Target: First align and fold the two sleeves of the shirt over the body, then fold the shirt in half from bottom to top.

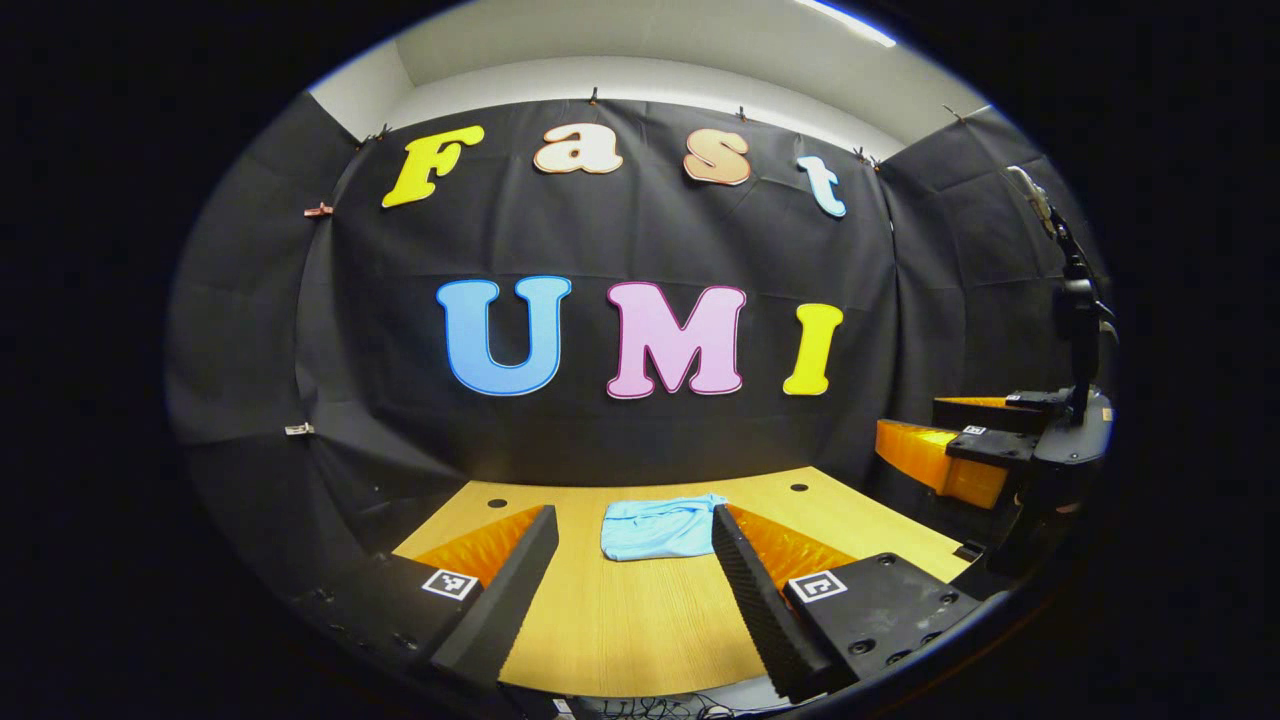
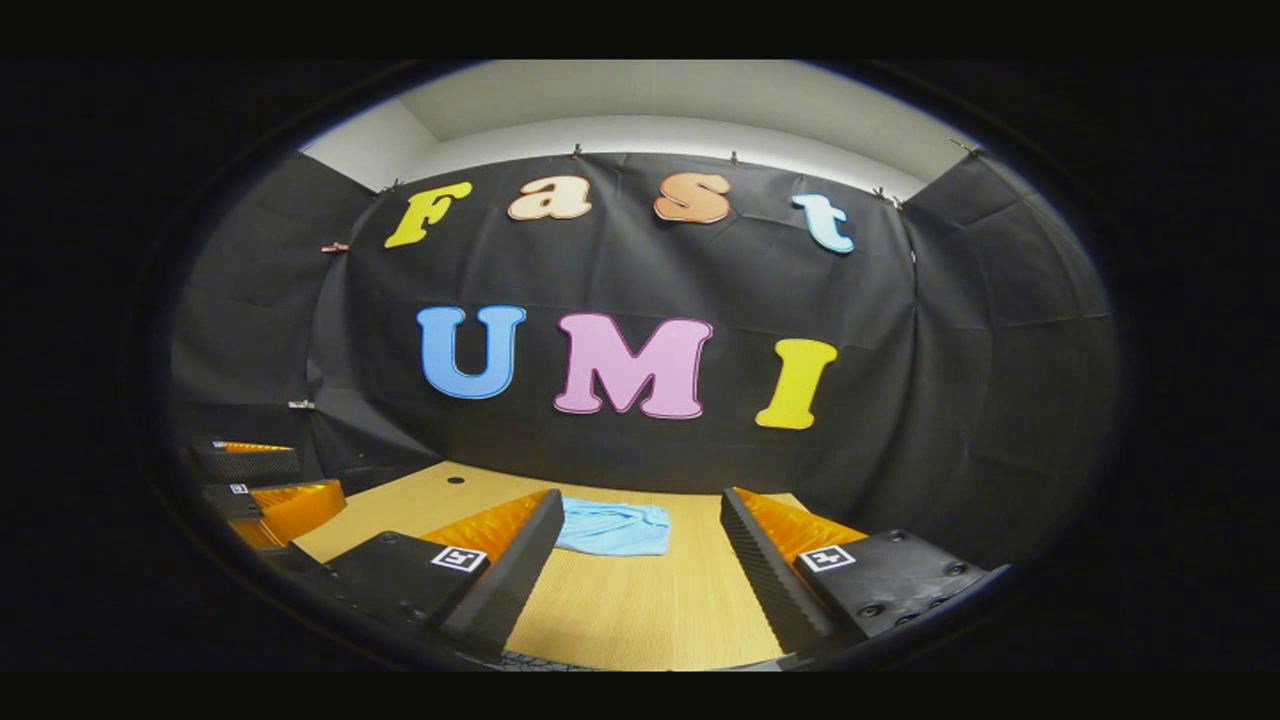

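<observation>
**Shirt folded, both grippers clear**

Lying in a compact folded bundle toward the far edge of the wooden table (image 1: 640, 620), the light blue shirt (image 1: 655, 528) rests apart from both tools. The left gripper (image 1: 633, 580) and right gripper (image 2: 640, 570) hang above the near table, jaws spread, holding nothing.

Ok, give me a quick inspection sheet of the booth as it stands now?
Surface: wooden table, two small dark holes near its far edge.
Job's things: light blue shirt, bunched in a compact heap toward the far side.
Clutter: nothing seen.
Grippers: left gripper open, held back from the shirt; right gripper open, also clear of it.
Cables: some at the table's near edge.
Surroundings: black cloth wall clipped up.
</observation>
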